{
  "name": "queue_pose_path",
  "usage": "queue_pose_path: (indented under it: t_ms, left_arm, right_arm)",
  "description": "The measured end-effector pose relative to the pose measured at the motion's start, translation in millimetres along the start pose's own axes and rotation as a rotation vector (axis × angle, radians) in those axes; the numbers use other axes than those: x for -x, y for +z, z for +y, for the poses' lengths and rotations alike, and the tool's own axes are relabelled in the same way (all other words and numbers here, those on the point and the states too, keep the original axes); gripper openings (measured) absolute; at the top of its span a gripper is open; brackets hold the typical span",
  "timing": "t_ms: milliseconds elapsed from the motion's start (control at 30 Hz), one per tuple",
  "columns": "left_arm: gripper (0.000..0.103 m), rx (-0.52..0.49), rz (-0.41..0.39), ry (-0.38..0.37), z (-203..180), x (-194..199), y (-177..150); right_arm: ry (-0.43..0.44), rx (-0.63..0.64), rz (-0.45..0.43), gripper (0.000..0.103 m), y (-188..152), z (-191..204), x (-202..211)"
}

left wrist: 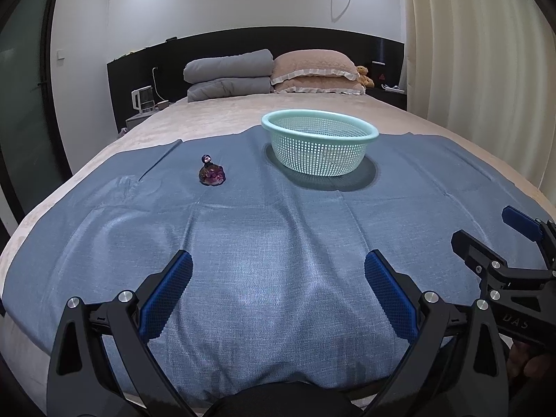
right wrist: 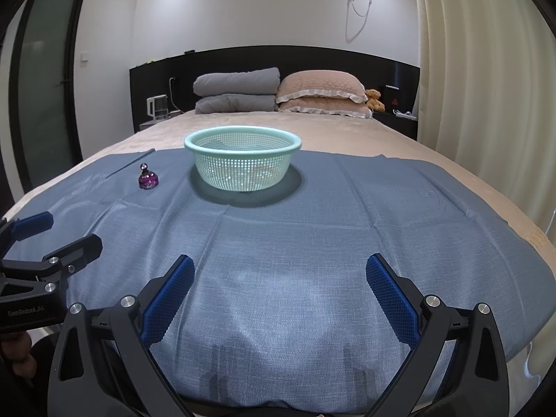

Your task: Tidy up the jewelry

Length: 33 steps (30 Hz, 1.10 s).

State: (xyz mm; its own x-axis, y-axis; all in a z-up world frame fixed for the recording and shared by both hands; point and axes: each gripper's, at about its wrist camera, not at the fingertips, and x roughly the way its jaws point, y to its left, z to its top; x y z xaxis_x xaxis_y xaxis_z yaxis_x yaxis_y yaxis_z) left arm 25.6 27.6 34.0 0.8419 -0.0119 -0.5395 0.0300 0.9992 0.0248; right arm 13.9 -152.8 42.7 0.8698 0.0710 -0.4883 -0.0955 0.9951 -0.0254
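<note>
A small purple beaded jewelry piece (left wrist: 211, 172) with a dark bead on top lies on the blue cloth (left wrist: 278, 243), left of a mint-green mesh basket (left wrist: 319, 142). Both show in the right wrist view too: the jewelry piece (right wrist: 148, 178) and the basket (right wrist: 242, 162). My left gripper (left wrist: 278, 271) is open and empty, low over the near part of the cloth. My right gripper (right wrist: 279, 274) is open and empty, likewise near the front edge. Each gripper shows at the other view's side, the right gripper (left wrist: 497, 232) and the left gripper (right wrist: 59, 231).
The cloth (right wrist: 312, 243) covers the foot of a beige bed. Grey folded quilts (left wrist: 227, 74), pink pillows (left wrist: 316, 71) and a teddy bear (left wrist: 364, 76) lie at the black headboard. A curtain (left wrist: 469, 52) hangs at the right. A nightstand with a white appliance (left wrist: 142, 99) stands at the left.
</note>
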Motion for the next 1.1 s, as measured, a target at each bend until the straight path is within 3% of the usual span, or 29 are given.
queue_pose_path:
  t_ms: [1100]
  left_arm:
    - [0.097,0.005,0.003,-0.009,-1.7,0.9,-1.2]
  right_arm:
    - [-0.002,0.006,0.003,0.095,0.9,0.1,0.6]
